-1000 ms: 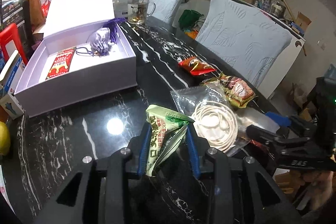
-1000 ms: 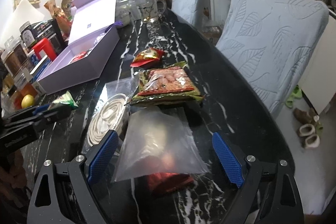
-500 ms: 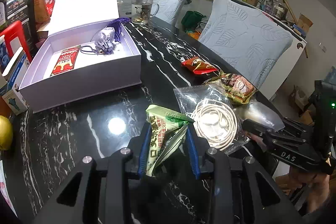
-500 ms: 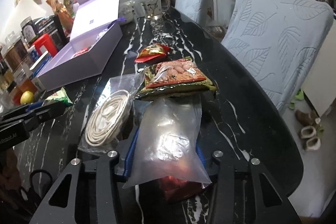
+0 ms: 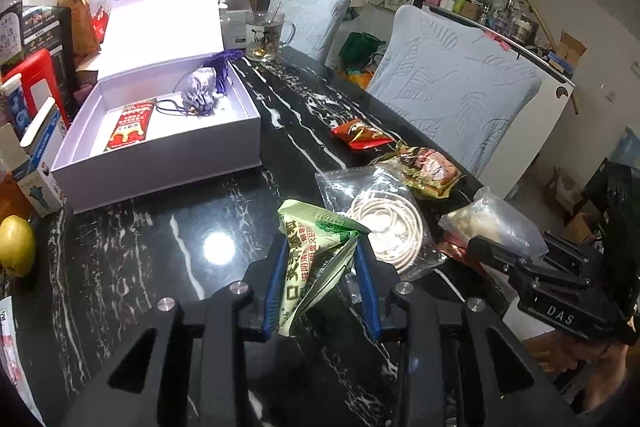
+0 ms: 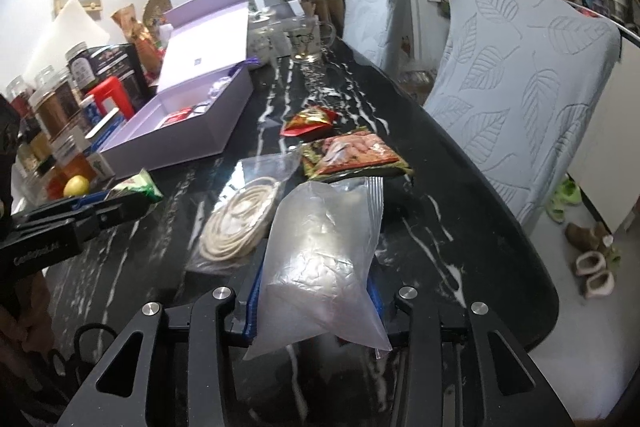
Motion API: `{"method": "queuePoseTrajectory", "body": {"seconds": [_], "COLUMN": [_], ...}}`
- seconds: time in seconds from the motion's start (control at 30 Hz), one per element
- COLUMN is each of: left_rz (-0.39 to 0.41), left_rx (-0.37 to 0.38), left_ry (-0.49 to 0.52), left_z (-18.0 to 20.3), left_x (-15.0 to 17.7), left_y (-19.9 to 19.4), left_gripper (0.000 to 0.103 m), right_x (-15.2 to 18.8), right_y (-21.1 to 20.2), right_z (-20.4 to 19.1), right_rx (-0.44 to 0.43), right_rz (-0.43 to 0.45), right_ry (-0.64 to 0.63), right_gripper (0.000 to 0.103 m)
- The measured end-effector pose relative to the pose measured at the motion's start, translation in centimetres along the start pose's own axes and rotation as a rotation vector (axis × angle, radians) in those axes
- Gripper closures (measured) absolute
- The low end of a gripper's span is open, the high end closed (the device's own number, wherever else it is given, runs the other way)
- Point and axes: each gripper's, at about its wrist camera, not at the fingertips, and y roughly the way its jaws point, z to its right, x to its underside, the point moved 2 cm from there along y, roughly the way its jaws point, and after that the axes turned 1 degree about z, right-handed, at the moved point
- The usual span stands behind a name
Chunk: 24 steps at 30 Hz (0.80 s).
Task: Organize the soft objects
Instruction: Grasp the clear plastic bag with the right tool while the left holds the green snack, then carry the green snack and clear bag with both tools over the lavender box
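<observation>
My left gripper point(image 5: 320, 245) is shut on a green snack packet point(image 5: 308, 279), held just above the black marble table point(image 5: 120, 267). The right gripper point(image 6: 316, 275) has its jaws closing, pads pressing a clear plastic bag point(image 6: 324, 227) with white filling, lifted off the table. In the left wrist view the right gripper point(image 5: 480, 247) and its bag point(image 5: 492, 219) are at the right. An open lavender box point(image 5: 160, 147) at the far left holds a grey pouch point(image 5: 200, 91) and a red packet point(image 5: 130, 125).
On the table lie a bagged white cord coil point(image 6: 240, 219), a nut packet point(image 6: 352, 151) and a small red packet point(image 6: 308, 119). A glass mug point(image 5: 264, 35) stands behind the box. Jars point(image 6: 52, 103) and a lemon point(image 5: 14, 245) crowd the left; covered chairs point(image 5: 452, 87) line the right edge.
The right jaws went from wide open around the clear bag to closed on it, and the bag rose. Both grippers drifted forward and slightly up; the left kept its packet.
</observation>
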Motion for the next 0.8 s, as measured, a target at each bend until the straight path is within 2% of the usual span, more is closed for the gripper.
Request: {"method": "queuePoseTrajectory", "body": {"seconds": [0.4, 0.63, 0.8], "left_rz": [0.096, 0.193, 0.248], "left_rx": [-0.034, -0.082, -0.101], "left_ry": [0.002, 0.006, 0.002], "left_z": [-0.3, -1.0, -1.6], "left_x": [0.2, -1.6, -3.2], "left_y": [-5.7, -9.1, -10.6], "left_gripper": [0.070, 0.070, 0.070], "right_x": [0.0, -1.8, -4.4], "right_y": [-4.3, -6.4, -7.4], "right_z": [-3.9, -6.4, -7.9], "right_rx": [-0.101, -0.179, -0.221], "right_rz": [0.067, 0.133, 0.191], "right_ry": [-0.068, -0.124, -0.180], "right_gripper": [0.063, 0.063, 0.063]}}
